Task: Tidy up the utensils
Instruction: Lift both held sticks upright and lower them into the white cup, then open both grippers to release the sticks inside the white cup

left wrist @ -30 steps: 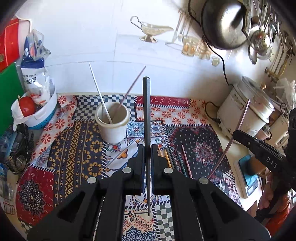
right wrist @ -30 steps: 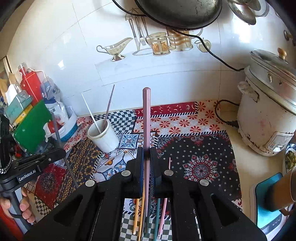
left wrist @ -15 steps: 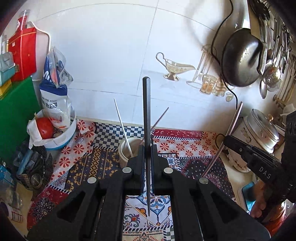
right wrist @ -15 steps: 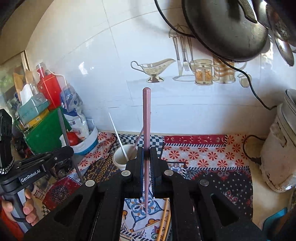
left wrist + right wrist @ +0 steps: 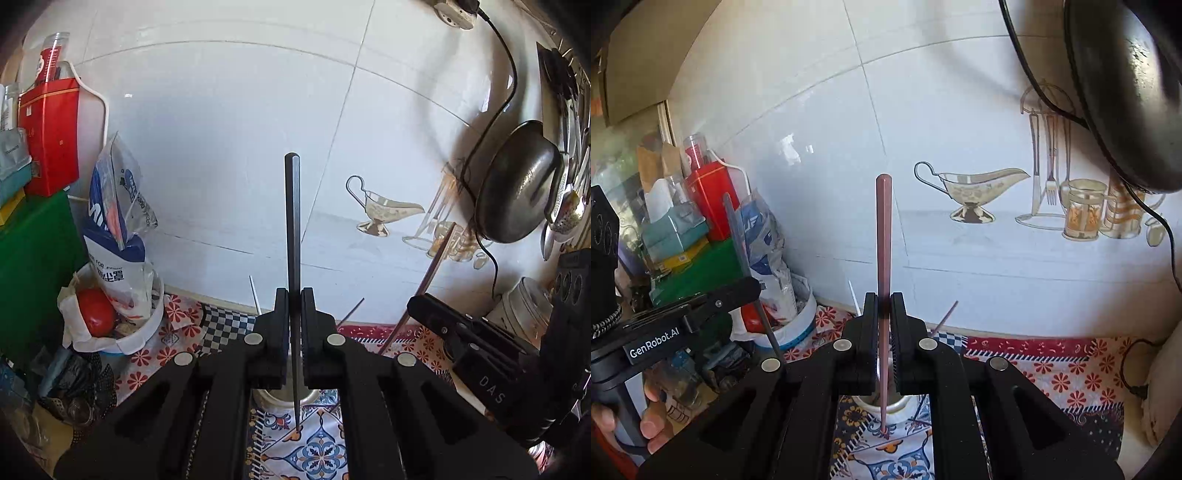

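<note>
Your left gripper (image 5: 293,306) clamps a black chopstick (image 5: 293,229) upright at frame centre, your right gripper (image 5: 884,308) a pink chopstick (image 5: 883,236), above the cup (image 5: 897,404).

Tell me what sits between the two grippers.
Left wrist view: nothing between left gripper and right gripper, only tiled wall behind and a thin stick tip.

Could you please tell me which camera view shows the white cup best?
The right wrist view: the white cup shows its rim and some inside between the gripper's fingers. The left wrist view shows only a sliver of it.
</note>
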Demonstrator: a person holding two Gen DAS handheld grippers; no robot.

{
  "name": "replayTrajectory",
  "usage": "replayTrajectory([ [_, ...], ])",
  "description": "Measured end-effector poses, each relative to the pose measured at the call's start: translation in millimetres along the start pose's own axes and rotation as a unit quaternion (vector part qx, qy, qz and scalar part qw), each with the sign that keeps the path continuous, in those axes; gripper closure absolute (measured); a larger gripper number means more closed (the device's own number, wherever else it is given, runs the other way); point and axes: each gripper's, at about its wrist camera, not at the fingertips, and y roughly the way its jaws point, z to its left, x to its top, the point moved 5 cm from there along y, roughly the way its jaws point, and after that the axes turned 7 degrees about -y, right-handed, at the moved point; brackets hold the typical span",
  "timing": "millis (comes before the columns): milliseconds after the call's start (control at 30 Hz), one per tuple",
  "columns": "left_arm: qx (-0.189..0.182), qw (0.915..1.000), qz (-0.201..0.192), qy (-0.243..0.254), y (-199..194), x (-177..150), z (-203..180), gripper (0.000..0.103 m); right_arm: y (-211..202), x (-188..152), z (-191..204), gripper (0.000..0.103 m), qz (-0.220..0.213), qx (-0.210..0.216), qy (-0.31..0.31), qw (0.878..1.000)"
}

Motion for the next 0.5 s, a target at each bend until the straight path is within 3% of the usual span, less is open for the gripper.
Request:
replayTrajectory([
  [267, 0.015, 0.9997, 0.011, -0.014, 51, 8, 14, 0.099, 45, 5, -2, 0.097, 0.008, 0.015, -0.006, 1.0],
  [500, 0.033, 0.9986, 0.035, -0.023, 94, -13, 33, 0.099, 79, -9, -8, 0.097, 0.034, 0.01, -0.007, 0.999],
])
